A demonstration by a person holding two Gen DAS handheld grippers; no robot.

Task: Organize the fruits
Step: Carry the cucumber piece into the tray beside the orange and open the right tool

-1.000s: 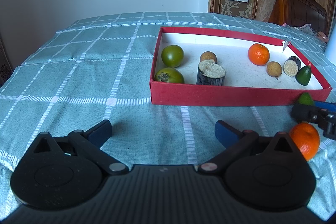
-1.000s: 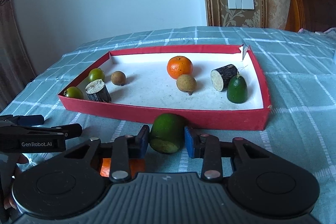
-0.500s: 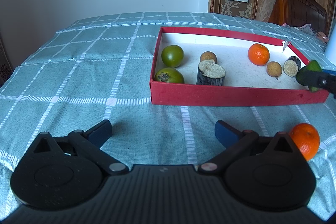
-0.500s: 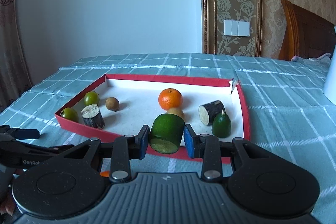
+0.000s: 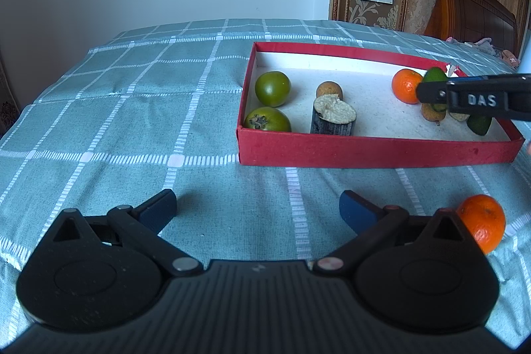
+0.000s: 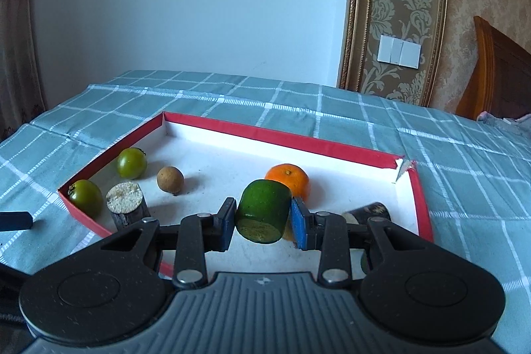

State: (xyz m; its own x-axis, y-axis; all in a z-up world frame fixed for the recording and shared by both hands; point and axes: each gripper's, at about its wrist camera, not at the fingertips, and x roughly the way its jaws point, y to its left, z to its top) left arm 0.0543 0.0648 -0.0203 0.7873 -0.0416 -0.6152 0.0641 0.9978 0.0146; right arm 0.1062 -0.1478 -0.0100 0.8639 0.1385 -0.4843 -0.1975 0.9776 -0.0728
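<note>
Holding the green cut fruit piece (image 6: 264,210) squarely between my right gripper's (image 6: 263,223) blue pads (image 6: 298,223), I see both pads pressed against its rounded sides, so the right gripper is clamped on it. The piece sits right at the fingertips, lifted above the white floor of the red tray (image 6: 423,208). Just beyond it, past the right pad, is an orange mandarin (image 6: 288,179); a dark cut cylinder (image 6: 371,210) lies further right behind the finger. Off to the left of the fingers are a brown round fruit (image 6: 170,179), a pale-topped stump piece (image 6: 127,203) and two green persimmons (image 6: 132,163).

A second ago the piece was gripped low in front of the tray's near wall, over the bedspread; now it is carried over the wall and hangs above the tray's interior, and the view has rolled so the tray looks tilted. From the left wrist view, the right gripper (image 5: 431,92) has come in from the right edge and now reaches across the tray near the mandarin.

The piece is a short cylinder. Its long axis runs roughly along the fingers, tipped so the flat cut face points down and back towards my camera, the rounded end away.

My left gripper (image 5: 257,209) stands wide open over the checked bedspread (image 5: 132,121), nothing between its pads, with a second mandarin (image 5: 484,223) just beside its right finger, outside the tray
</note>
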